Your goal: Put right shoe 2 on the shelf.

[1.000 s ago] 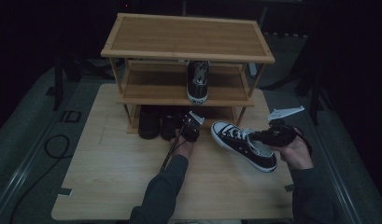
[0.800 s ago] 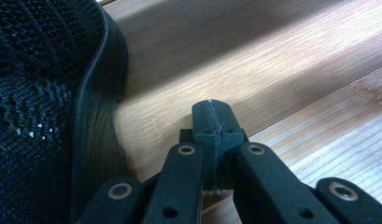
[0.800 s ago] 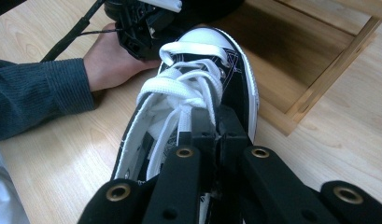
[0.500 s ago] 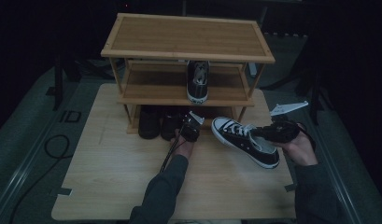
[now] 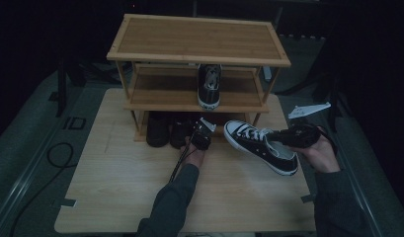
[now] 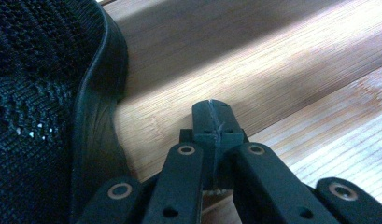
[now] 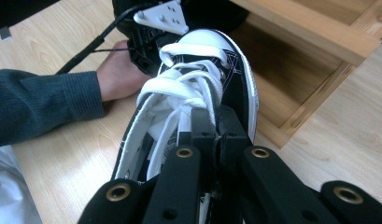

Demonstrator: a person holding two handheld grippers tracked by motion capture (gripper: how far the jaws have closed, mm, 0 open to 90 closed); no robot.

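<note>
A black sneaker with white laces and toe cap (image 5: 254, 144) (image 7: 202, 70) hangs tilted just above the table, toe toward the wooden shoe rack (image 5: 199, 39). My right gripper (image 5: 284, 136) (image 7: 216, 128) is shut on its upper near the heel opening. A matching sneaker (image 5: 209, 86) stands on the rack's middle shelf. My left gripper (image 5: 198, 129) (image 6: 212, 114) is shut with nothing between its jaws, low at the rack's bottom level. It sits beside a dark mesh shoe (image 6: 39, 93) (image 5: 180, 131).
Another dark shoe (image 5: 157, 131) stands under the rack at the left. The rack's bottom rail (image 6: 254, 60) lies right in front of the left jaws. A white paper (image 5: 308, 109) lies off the table's right side. Bare tabletop (image 5: 120, 187) stretches toward the person.
The right hand has lifted the sneaker a little off the table. The left hand and gripper have stayed put.
</note>
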